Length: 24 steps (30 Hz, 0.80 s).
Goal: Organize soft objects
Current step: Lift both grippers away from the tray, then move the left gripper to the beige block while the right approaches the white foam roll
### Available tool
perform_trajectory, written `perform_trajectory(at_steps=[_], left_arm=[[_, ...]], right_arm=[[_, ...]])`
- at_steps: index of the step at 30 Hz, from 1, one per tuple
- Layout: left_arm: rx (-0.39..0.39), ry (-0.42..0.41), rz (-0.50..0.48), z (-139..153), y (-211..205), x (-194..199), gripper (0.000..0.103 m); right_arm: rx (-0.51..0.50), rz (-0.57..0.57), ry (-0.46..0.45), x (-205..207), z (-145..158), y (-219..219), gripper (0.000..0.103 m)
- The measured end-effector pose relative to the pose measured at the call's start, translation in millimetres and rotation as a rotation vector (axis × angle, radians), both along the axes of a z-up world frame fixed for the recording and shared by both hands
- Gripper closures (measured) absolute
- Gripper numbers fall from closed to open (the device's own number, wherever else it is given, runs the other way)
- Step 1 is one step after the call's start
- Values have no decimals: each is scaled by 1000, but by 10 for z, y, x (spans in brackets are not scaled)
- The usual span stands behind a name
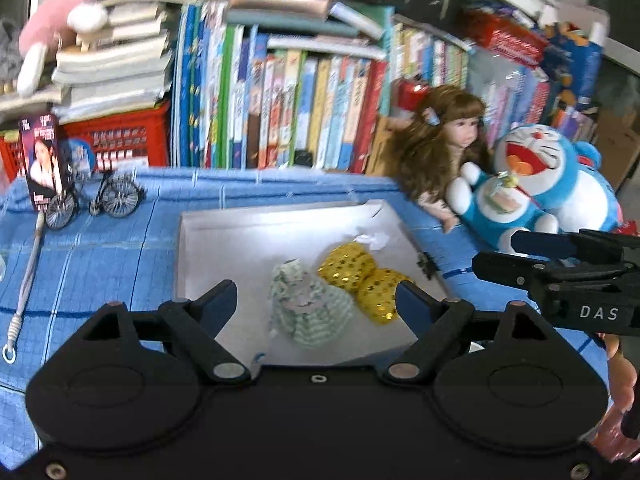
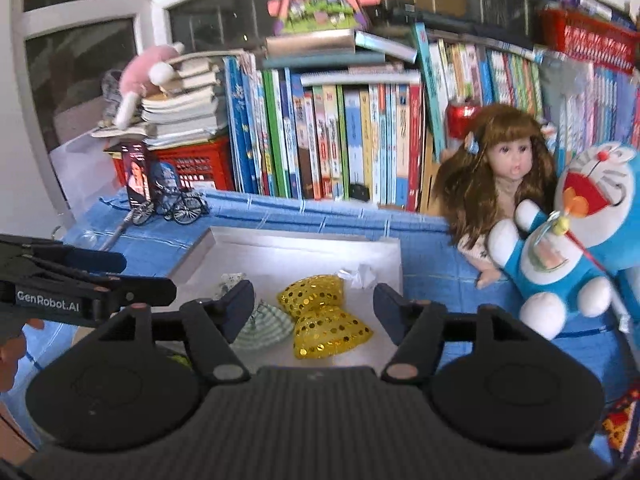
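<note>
A shallow white tray [image 1: 224, 236] [image 2: 304, 248] lies on the blue cloth. In it lie a green-and-white striped soft piece [image 1: 310, 308] [image 2: 264, 326], a gold sequined bow [image 1: 362, 276] [image 2: 320, 320] and a small white crumpled bit [image 1: 374, 240] [image 2: 358, 274]. My left gripper [image 1: 316, 300] is open and empty just above the striped piece. My right gripper [image 2: 314, 308] is open and empty above the gold bow. A brown-haired doll [image 1: 444, 148] [image 2: 500, 176] and a blue Doraemon plush [image 1: 548, 184] [image 2: 580, 232] lean at the right.
A row of books [image 1: 304, 112] [image 2: 340, 136] stands behind the tray. A red crate [image 1: 120, 136] [image 2: 200, 164], a toy bicycle [image 1: 116, 196] [image 2: 180, 208] and a photo card [image 1: 42, 160] stand at back left. A pink plush [image 1: 52, 28] [image 2: 140, 72] sits on stacked books.
</note>
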State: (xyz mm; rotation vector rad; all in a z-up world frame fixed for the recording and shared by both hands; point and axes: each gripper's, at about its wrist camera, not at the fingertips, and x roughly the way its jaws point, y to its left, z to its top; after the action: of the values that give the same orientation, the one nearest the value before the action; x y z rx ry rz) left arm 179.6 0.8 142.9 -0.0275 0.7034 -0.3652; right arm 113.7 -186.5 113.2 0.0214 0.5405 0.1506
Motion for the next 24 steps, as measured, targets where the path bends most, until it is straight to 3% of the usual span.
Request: perform_trajectory(at_steps=[5, 12, 22, 24], left_arm=[[-7, -105, -33, -35, -52, -435, 14], [-46, -164, -47, -181, -32, -945, 13], [4, -247, -40, -473, -46, -1459, 12], [14, -265, -52, -550, -53, -1558, 16]], right_arm=[[-45, -7, -83, -454, -56, -52, 23], [-84, -40, -123, -950, -237, -174, 19], [-89, -151, -177, -1389, -581, -371, 18], [-90, -170, -182, -1444, -651, -393, 18]])
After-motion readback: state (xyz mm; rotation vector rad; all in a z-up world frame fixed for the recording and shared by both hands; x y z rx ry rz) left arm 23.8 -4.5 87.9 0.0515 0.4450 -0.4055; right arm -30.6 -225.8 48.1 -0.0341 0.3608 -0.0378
